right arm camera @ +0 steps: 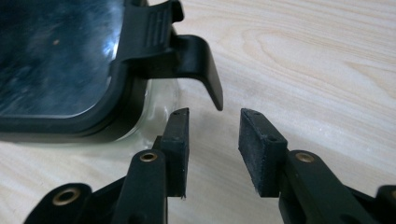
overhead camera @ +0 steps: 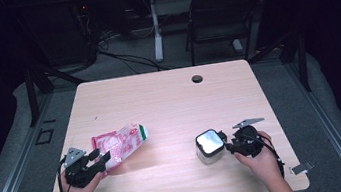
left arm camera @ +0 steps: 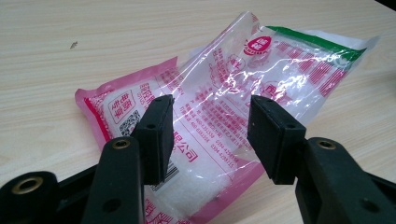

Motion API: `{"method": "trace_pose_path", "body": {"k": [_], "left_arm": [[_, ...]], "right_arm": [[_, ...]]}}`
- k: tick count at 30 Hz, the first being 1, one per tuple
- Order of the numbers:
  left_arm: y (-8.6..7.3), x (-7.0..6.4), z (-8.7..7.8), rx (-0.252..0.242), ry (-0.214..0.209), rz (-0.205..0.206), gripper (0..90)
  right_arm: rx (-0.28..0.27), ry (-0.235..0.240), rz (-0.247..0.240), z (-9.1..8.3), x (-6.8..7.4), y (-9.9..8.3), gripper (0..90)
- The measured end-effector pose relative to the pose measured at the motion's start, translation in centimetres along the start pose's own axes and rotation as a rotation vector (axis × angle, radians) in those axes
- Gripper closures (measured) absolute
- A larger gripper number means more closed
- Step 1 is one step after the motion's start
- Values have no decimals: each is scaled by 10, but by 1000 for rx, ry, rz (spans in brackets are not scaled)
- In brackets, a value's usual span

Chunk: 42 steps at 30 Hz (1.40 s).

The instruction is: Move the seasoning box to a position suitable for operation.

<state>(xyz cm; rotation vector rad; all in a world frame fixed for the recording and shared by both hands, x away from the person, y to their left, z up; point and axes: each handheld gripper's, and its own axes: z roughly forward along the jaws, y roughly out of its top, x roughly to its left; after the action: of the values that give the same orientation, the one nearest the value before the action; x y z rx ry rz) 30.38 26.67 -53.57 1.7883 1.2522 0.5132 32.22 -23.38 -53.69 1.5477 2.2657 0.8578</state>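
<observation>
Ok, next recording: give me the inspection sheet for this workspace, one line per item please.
Surface: light wood table, with a round grommet hole near the far edge.
Job's things: pink and clear plastic bag of white grains, lying flat at the left; glass container with a dark clip-on lid, at the right, one lid latch flipped out.
Clutter: nothing seen.
Grippers: left claw open, jaws astride the bag's near end; right claw open, just below the flipped latch, not touching it.
Cables: black cable trailing from the right claw over the hand; loose cables on the floor beyond the table.
Surroundings: dark room, folding chair, white desk leg.
</observation>
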Motion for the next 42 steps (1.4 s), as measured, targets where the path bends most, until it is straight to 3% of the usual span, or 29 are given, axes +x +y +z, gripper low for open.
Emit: {"method": "trace_pose_path", "body": {"k": [10, 17, 33, 42], "left_arm": [[-1, -1, 1, 12, -2, 3, 511], [-1, 0, 2, 15, -3, 4, 511], [-1, -1, 3, 18, -5, 5, 511], [-1, -1, 3, 13, -1, 6, 511]], "right_arm": [[-20, 43, 18, 9, -7, 6, 683], [-14, 58, -16, 16, -6, 12, 711], [-26, 51, -19, 25, -6, 12, 751], [-35, 19, -69, 25, -2, 12, 785]]}}
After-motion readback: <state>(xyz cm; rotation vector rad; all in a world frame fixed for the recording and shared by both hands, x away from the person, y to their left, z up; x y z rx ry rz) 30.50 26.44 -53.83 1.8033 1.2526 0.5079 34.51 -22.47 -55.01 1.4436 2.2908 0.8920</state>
